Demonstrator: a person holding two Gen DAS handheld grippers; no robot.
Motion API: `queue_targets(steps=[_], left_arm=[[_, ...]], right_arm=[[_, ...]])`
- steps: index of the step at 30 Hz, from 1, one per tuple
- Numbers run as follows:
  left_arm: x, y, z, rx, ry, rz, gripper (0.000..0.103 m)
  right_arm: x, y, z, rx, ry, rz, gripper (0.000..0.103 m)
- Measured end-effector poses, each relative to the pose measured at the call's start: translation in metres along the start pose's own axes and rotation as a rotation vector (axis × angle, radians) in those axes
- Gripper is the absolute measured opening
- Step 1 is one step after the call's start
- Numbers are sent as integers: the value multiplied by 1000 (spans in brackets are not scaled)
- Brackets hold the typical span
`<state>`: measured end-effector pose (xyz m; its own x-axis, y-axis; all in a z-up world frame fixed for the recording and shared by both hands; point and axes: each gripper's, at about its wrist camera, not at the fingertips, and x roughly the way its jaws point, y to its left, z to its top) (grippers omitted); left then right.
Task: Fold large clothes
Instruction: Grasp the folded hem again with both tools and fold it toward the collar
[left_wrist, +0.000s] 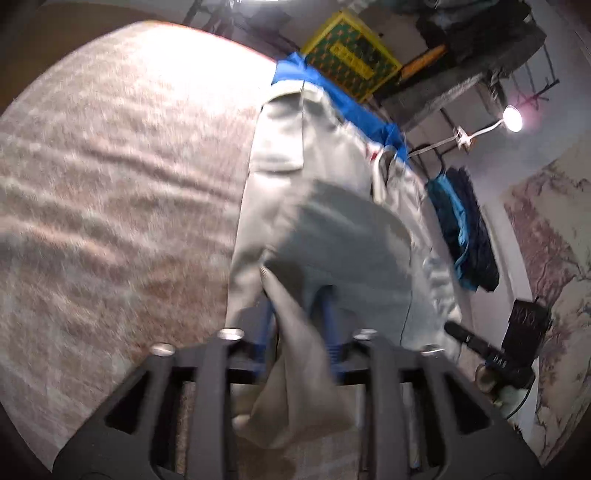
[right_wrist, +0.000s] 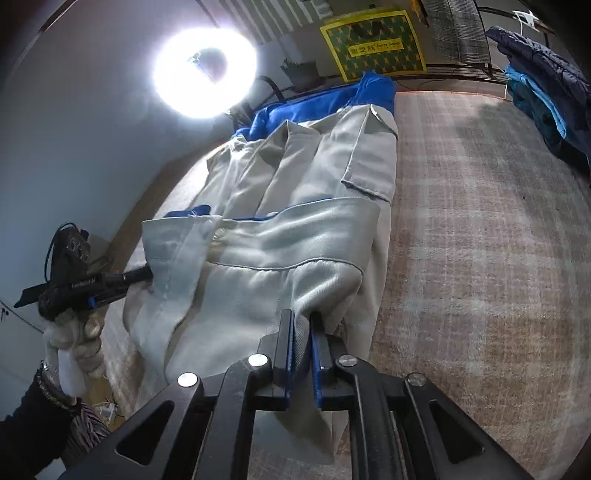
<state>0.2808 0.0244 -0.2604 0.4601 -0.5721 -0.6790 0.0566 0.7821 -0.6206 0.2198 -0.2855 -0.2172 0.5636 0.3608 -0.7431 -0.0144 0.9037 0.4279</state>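
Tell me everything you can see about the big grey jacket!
The jacket is pale grey, smooth woven cloth with blue trim, a flapped pocket and a snap button. It lies lengthwise on the checked bedcover, partly folded, its near end lifted. The right hand-held gripper pinches one near fold; the left hand-held gripper has cloth between its blue fingers. A blue part shows at the far end.

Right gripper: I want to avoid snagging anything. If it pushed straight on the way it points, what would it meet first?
The grey jacket: the right gripper already pinches its fabric, and more bunches just ahead, probably over the plaid cover.
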Motion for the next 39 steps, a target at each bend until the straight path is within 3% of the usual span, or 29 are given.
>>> queue_targets(steps=[2, 6, 9, 10, 14, 16, 18, 20, 26, 29, 33, 34, 35, 37, 39], left_arm=[[-9, -6, 7, 22, -46, 20, 40], [-18, -27, 17, 87, -113, 44, 40], [-18, -50, 17, 178, -139, 39, 40], [-11, -59, 15, 233, -130, 47, 40], [27, -53, 24, 260, -70, 148, 40], [55, -40, 35, 256, -7, 234, 39], [58, -28, 43, 198, 5, 196, 36], [43, -23, 48, 163, 5, 179, 32], [-35, -16, 28, 168, -74, 105, 32], [-43, -21, 5, 202, -53, 70, 32], [-21, -15, -24, 200, 23, 127, 32], [-6, -8, -30, 213, 65, 198, 38], [2, -2, -34, 204, 86, 216, 45], [2, 7, -36, 170, 82, 202, 46], [-10, 2, -33, 196, 48, 264, 43]], right_arm=[[-5, 2, 1, -16, -14, -53, 27], [-17, 24, 4, -118, -96, -180, 27], [-22, 45, 6, -198, -151, -196, 27], [-21, 54, 6, -227, -156, -166, 27], [5, 71, 12, -272, -98, -115, 27], [35, 68, 20, -257, -14, -103, 27], [59, 64, 23, -278, 38, -187, 21], [62, 67, 25, -279, 39, -202, 24], [17, 75, 31, -219, -61, -101, 26], [-5, 78, 29, -198, -103, -85, 26], [-35, 92, 17, -213, -148, -85, 27], [-41, 95, 14, -216, -154, -93, 27], [-45, 96, 13, -220, -157, -103, 27], [-59, 97, 2, -220, -168, -133, 27], [-72, 92, -7, -207, -175, -141, 27]])
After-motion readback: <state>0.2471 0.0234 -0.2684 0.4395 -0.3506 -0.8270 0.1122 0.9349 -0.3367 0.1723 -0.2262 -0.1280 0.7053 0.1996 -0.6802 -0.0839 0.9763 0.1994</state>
